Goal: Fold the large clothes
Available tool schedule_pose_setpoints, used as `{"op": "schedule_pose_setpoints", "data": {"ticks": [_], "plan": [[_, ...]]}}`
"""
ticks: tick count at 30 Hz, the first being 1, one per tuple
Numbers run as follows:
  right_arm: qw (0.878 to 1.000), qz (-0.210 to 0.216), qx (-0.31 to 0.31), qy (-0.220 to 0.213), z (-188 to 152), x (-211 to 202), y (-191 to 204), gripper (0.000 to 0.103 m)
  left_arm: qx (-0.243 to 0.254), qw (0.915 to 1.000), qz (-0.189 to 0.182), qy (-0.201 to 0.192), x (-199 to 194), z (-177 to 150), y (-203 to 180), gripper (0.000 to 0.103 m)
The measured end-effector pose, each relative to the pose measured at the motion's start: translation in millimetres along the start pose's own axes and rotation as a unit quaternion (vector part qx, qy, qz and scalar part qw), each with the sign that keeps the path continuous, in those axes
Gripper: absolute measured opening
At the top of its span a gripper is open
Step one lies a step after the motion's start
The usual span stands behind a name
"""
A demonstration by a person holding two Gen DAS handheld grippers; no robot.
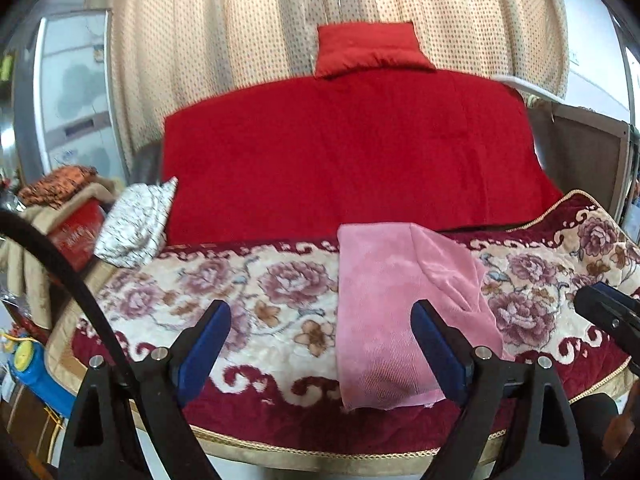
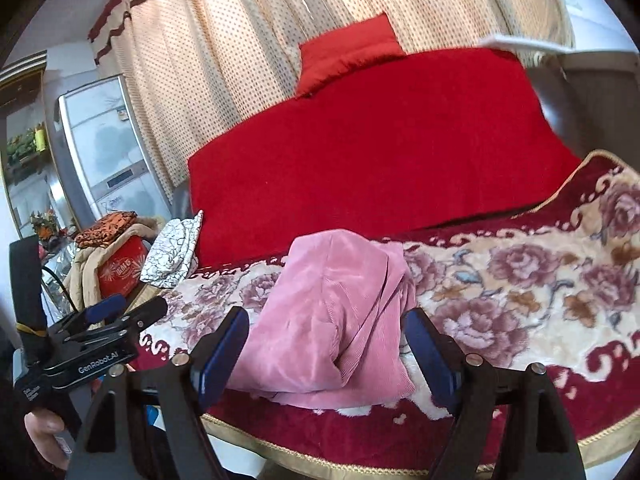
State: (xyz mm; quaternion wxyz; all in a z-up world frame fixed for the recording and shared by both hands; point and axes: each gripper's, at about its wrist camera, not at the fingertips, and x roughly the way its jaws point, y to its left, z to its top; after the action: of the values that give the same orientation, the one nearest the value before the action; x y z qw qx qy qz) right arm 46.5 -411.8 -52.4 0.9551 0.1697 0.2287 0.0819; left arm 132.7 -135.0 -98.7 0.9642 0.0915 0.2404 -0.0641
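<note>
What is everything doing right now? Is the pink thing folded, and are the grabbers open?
Pink corduroy garment: folded, lying flat on the floral blanket, not held.
Left gripper: fingers open, empty.
Right gripper: fingers open, empty.
Small red cushion: propped against the dotted beige curtain.

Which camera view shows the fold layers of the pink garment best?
The right wrist view: the pink garment shows overlapping folded layers and ridges. The left wrist view shows the same garment mostly as a flat strip, its near corner behind a claw finger.
</note>
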Motion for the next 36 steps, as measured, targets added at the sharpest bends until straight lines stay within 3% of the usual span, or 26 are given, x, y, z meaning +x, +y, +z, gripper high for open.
{"op": "schedule_pose_setpoints", "data": {"ticks": [8, 17, 28, 36], "plan": [[0.999, -0.045, -0.027, -0.009, -1, -35, 27, 0.083, 0.009, 0.9994, 0.028, -0.021, -37, 3, -3, 0.092], [0.998, -0.048, -0.037, -0.014, 1, -60, 50, 0.083, 0.001, 0.9974, 0.057, -0.046, -65, 11, 7, 0.092], [0.998, -0.063, -0.008, 0.025, -2, -50, 57, 0.083, -0.015, 0.9963, 0.064, -0.055, -87, 14, 22, 0.092], [0.997, -0.065, -0.026, 0.025, -3, -53, 74, 0.083, -0.03, 0.9945, 0.073, -0.068, -104, 15, 30, 0.092]]}}
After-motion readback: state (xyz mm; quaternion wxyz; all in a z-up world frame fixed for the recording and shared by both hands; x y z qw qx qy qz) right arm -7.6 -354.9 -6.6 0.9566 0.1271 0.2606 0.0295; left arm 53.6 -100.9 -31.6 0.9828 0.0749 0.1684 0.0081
